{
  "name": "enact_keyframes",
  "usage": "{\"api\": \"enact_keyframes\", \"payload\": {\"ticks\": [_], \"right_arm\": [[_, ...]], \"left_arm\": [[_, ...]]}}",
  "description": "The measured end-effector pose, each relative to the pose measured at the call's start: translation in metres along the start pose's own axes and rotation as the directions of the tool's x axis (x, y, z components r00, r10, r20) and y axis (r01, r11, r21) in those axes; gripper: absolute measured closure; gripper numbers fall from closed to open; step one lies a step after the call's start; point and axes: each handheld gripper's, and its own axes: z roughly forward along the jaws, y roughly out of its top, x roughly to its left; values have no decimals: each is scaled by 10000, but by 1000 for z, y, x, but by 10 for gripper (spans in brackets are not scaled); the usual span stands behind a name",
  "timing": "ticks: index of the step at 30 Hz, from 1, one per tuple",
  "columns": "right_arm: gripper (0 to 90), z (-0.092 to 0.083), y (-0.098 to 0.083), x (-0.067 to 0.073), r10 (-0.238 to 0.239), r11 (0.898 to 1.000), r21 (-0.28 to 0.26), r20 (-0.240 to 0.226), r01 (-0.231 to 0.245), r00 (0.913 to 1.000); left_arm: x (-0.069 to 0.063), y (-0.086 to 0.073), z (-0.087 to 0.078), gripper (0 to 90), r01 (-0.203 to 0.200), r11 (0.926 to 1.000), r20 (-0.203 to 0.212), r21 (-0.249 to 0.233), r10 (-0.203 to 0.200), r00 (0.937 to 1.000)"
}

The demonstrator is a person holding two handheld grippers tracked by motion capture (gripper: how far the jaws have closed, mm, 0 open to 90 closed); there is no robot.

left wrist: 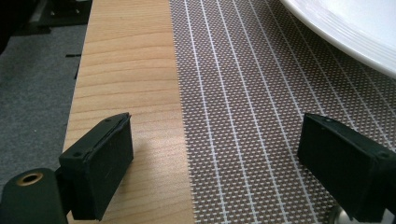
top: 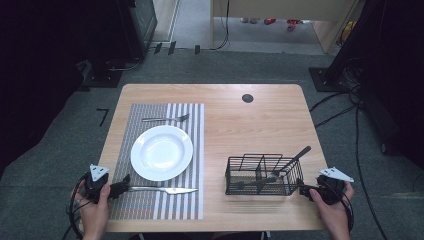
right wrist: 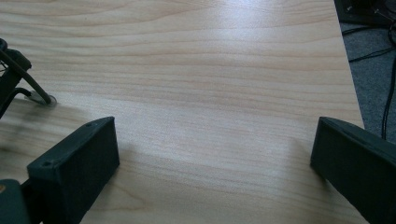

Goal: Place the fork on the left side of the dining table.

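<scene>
Knife (top: 162,189): lay flat on placemat (top: 150,205), just before plate (top: 161,152), handle beside left gripper (top: 121,186). Judged thin, rigid, slippery metal; best pinched across handle. Left jaws spread wide, empty. Right gripper (top: 303,189) likewise wide, beside wire caddy (top: 263,176).

Wooden table (top: 260,120) with striped placemat (top: 150,200) and wire caddy (top: 263,176).
</scene>
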Motion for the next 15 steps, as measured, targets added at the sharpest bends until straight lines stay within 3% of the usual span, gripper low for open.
{"api": "enact_keyframes", "payload": {"ticks": [4, 15], "right_arm": [[8, 0, 0, 0, 2, 10000, -1, -1, -2, 10000], [8, 0, 0, 0, 6, 10000, -2, 0, -6, 10000]], "left_arm": [[2, 0, 1, 104, 191, 9998, 162, 91, -193, 9997], [3, 0, 1, 103, 177, 9998, 166, 101, -179, 9997]]}}
